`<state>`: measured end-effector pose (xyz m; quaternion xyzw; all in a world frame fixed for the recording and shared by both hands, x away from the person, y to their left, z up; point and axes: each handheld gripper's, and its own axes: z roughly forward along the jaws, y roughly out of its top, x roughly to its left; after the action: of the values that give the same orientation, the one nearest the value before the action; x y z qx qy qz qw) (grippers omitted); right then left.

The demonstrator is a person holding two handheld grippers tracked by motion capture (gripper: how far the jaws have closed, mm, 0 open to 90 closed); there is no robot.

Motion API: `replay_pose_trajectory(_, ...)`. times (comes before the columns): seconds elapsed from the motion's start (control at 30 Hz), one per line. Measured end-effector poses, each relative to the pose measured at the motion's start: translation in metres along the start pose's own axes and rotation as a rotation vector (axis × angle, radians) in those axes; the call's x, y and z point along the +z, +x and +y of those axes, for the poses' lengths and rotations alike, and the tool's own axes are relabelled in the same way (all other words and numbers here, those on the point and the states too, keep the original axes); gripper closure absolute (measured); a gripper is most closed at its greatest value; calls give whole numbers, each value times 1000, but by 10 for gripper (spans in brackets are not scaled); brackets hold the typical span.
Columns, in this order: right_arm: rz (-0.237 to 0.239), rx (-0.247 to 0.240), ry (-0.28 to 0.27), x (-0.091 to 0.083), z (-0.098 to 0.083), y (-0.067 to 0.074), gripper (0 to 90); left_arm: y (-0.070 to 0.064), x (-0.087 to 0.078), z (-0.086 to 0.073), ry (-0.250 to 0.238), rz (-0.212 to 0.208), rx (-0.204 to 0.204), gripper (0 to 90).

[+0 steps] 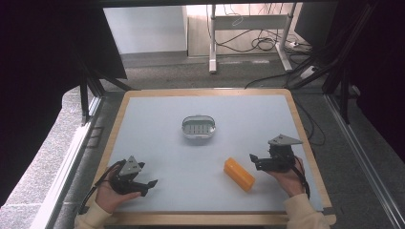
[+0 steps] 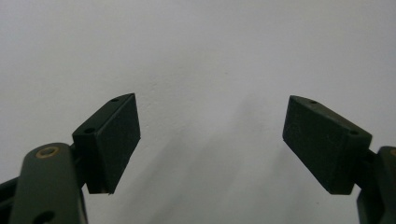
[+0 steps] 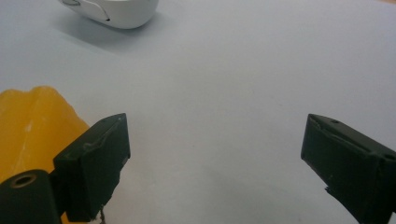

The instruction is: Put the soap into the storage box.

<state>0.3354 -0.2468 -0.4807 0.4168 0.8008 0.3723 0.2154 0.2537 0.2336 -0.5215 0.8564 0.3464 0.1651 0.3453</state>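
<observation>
An orange block (image 1: 239, 174) lies flat on the blue bench (image 1: 157, 119). It is long and thin. Its long side runs on a slant, from up near the middle of the bench down toward the person's edge.

The right claw (image 1: 254, 160) is just beside the block, on the block's right side, near its upper end. It points toward the block but does not touch it. Its 2 jaws are spread wide and nothing is between them. In the right gripper view the orange block (image 3: 32, 126) sits behind the left jaw, not in the gap, so the right claw (image 3: 215, 154) is aimed a bit past it.

The left claw (image 1: 149, 187) is well apart from the block, far off on the block's left side. Its jaws are spread wide too, with only bare bench under the left claw (image 2: 212, 140) in its own view.

A small white dish (image 1: 198, 127) sits past the block, farther from the person.

I think the right hand should take the block, since it is much nearer. The claw would need to swing over so its jaws close across the block's thin sides.
</observation>
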Motion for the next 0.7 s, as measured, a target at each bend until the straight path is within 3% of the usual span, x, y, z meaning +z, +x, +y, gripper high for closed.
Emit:
replay_pose_trajectory(0.1, -4, -9, 12, -1, -4, -1, 84, -1, 2, 1, 4, -1, 7, 189)
replay_pose_trajectory(0.27, 5, 34, 8, -6, -8, -7, 96, -3, 0, 0, -7, -6, 11, 189)
replay_pose_trajectory(0.37, 3, 34, 10, -9, -7, -6, 105, -2, -2, -2, -13, -16, 11, 189)
replay_pose_trajectory(0.57, -43, 40, 1, -11, -4, -4, 144, 1, -2, -3, -19, -37, 4, 189)
replay_pose_trajectory(0.7, -21, 47, 15, -10, -5, -6, 158, 1, -2, -3, -19, -38, 1, 189)
